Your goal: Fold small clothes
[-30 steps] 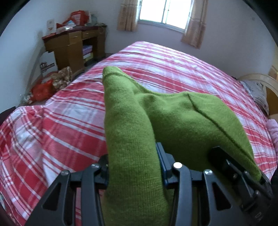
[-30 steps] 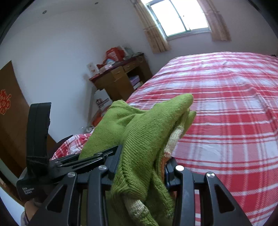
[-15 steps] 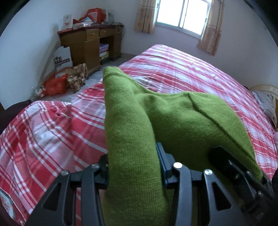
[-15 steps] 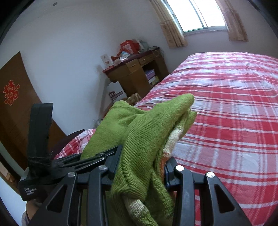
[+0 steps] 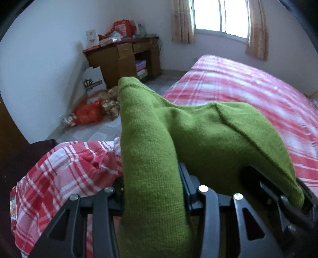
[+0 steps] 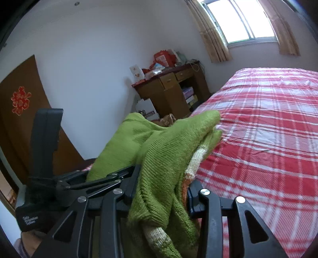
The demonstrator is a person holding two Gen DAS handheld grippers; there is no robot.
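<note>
Both the left gripper (image 5: 152,190) and right gripper (image 6: 162,190) pinch the green sweater (image 5: 198,135) tight, so lay it down flat on the bed (image 6: 268,123) at the right of the frame, keeping its edges even.

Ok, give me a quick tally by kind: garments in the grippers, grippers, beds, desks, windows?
Green knit garment: 1, clamped by both grippers
Grippers: 2, left gripper and right gripper
Bed with red plaid cover: 1
Wooden desk: 1
Window: 1
Total: 6

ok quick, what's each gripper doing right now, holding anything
Left gripper: shut on the green sweater.
Right gripper: shut on the same green sweater, bunched between its jaws.
</note>
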